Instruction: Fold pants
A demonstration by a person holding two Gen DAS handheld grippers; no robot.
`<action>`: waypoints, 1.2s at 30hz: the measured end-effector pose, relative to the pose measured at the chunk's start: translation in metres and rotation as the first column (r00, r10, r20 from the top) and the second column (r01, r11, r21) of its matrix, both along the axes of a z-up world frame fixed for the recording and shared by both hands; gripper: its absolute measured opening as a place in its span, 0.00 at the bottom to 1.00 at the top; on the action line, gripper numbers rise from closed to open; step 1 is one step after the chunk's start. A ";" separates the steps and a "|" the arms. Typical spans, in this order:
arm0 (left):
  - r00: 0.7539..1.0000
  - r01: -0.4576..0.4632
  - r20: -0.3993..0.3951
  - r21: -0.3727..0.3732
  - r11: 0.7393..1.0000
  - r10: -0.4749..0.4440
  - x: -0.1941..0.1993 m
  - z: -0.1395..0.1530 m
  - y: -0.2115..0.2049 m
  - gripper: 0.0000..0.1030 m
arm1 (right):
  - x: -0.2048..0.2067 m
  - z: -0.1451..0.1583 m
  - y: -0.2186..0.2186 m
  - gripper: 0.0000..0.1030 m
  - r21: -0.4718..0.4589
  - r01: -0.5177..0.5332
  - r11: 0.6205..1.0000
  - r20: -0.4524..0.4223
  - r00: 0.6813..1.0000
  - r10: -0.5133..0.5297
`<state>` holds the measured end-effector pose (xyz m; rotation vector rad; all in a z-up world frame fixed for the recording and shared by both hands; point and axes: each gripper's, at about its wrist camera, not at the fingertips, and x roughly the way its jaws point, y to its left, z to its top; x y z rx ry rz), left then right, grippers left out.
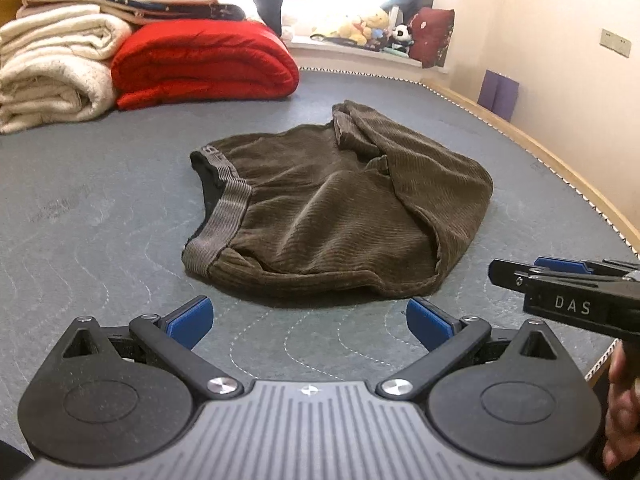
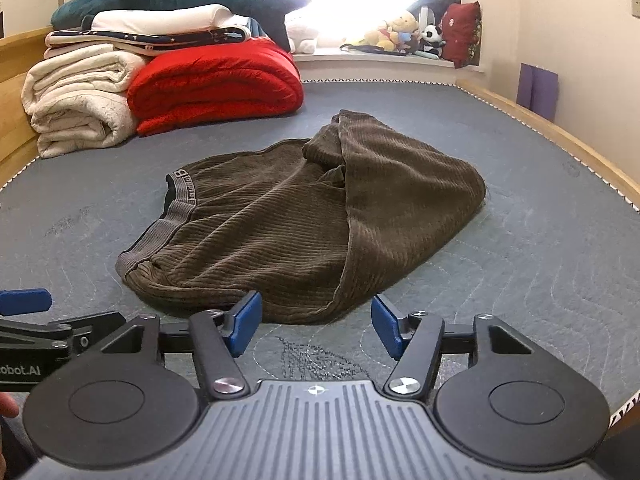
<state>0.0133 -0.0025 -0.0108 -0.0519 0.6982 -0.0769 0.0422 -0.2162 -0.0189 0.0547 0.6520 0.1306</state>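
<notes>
Brown corduroy pants [image 1: 336,208] lie folded into a compact bundle on the grey quilted mattress [image 1: 100,220], grey waistband to the left. In the right wrist view the same pants [image 2: 304,216] sit just beyond the fingertips. My left gripper [image 1: 310,322] is open just short of the bundle's near edge, nothing between its blue pads. My right gripper [image 2: 316,324] is open too, its pads either side of the near hem without touching it. The right gripper [image 1: 560,280] also shows at the right edge of the left wrist view.
Folded cream blankets [image 1: 52,72] and a red quilt [image 1: 204,64] are stacked at the back left. Plush toys [image 1: 360,26] line the windowsill. A wooden bed rail [image 1: 560,160] runs along the right by the wall. A person's hand [image 1: 624,400] holds the right gripper.
</notes>
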 end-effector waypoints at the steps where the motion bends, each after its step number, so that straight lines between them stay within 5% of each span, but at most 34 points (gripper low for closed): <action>1: 1.000 0.001 0.002 0.007 1.000 -0.001 0.000 0.000 -0.001 1.00 | 0.000 0.000 0.000 0.54 -0.002 0.002 1.000 -0.002 1.000 -0.002; 4: 1.000 0.009 0.012 -0.003 1.000 -0.009 -0.001 0.002 0.000 0.93 | -0.001 0.000 0.001 0.43 -0.005 -0.004 1.000 0.002 1.000 0.004; 12: 1.000 0.019 0.009 0.049 0.999 -0.019 -0.001 -0.001 -0.002 0.23 | -0.004 0.003 0.000 0.38 0.000 -0.016 1.000 0.010 1.000 0.016; 15: 1.000 0.010 0.010 0.034 0.999 -0.010 -0.001 0.000 0.002 0.12 | -0.004 0.003 -0.002 0.38 0.007 -0.007 1.000 0.005 1.000 0.007; 31: 1.000 0.026 0.005 -0.017 1.000 -0.026 -0.006 0.000 0.003 0.14 | -0.001 0.003 -0.005 0.39 0.018 0.005 1.000 -0.017 1.000 -0.004; 36: 1.000 -0.010 -0.006 -0.028 1.000 0.010 -0.006 0.000 0.005 0.45 | -0.002 -0.001 -0.003 0.40 0.028 0.003 1.000 -0.041 0.999 -0.002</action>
